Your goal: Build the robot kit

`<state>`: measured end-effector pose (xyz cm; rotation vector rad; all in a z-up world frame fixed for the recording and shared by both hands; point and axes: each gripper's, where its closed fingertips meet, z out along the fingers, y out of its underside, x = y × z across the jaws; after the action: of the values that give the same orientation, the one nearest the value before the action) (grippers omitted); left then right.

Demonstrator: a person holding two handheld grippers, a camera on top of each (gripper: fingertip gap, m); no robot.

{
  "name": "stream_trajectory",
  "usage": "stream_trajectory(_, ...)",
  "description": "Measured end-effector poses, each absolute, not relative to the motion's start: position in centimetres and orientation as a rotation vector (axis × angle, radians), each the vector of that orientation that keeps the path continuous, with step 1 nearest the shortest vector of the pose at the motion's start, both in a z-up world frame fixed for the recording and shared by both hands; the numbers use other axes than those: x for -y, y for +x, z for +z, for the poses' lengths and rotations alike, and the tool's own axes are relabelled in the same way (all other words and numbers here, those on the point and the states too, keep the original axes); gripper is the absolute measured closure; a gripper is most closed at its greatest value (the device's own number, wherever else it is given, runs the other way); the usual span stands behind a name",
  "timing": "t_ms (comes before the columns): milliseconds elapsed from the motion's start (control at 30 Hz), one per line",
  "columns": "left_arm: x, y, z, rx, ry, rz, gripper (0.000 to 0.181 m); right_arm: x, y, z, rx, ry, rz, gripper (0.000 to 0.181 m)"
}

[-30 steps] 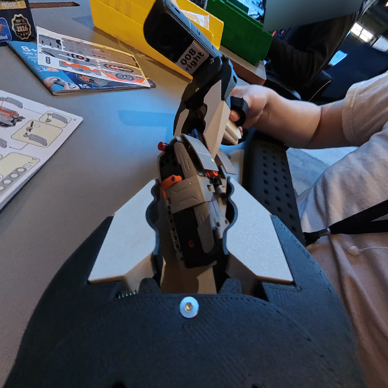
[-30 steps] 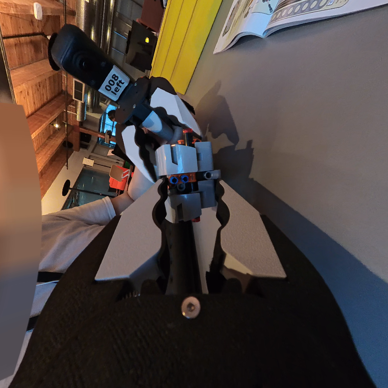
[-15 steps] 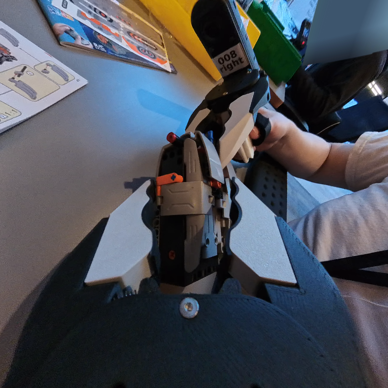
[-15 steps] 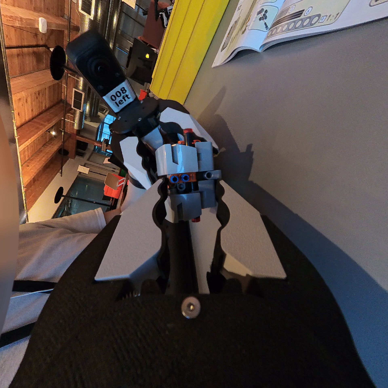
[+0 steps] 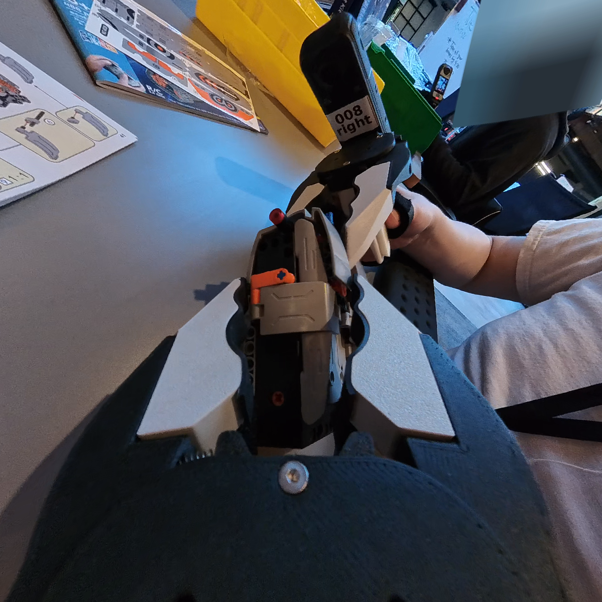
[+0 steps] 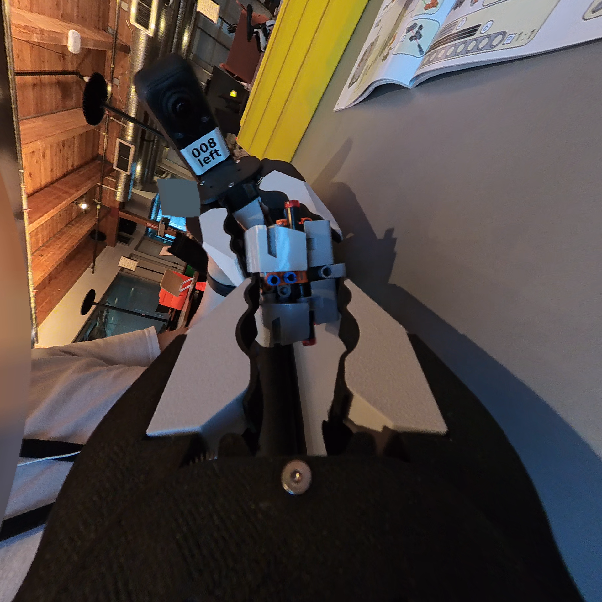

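1. My left gripper (image 5: 294, 312) points toward 12 o'clock in its own view, its two pale fingers (image 5: 202, 351) drawn in and clamped, something pinched between them.
2. My right gripper (image 6: 298, 312) is likewise closed down, fingers (image 6: 387, 368) gripping from both sides.
3. From the left view, my right gripper (image 5: 338, 228) comes in from 1 o'clock, my right hand (image 5: 420, 224) wrapped around its handle.

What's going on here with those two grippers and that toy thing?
A person holds a two-finger gripper in each hand, and both are clamped on one grey and black brick-built model. The left gripper grips one end, the right gripper the other, above the grey table. An open instruction booklet, a sticker sheet and a yellow bin lie nearby.
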<state>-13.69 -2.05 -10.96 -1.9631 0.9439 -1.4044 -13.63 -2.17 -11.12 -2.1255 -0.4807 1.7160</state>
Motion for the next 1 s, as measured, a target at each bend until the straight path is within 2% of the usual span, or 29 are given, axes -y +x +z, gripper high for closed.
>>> stream_trajectory(100,2.06,-13.94,-10.80,-0.953,-1.943,-1.407,0.124,2.45,-13.79,-10.68,0.514,-2.093,1.780,0.125)
stream_trajectory(400,2.45,-13.71,-10.76,-0.973,-1.924,-1.412,0.120,2.78,-13.49,-11.25,0.587,-2.120,1.773,0.138)
stream_trajectory(1000,1.97,-13.57,-10.69,-0.917,-1.934,-1.386,0.121,2.11,-13.35,-11.12,0.511,-2.122,1.785,0.137)
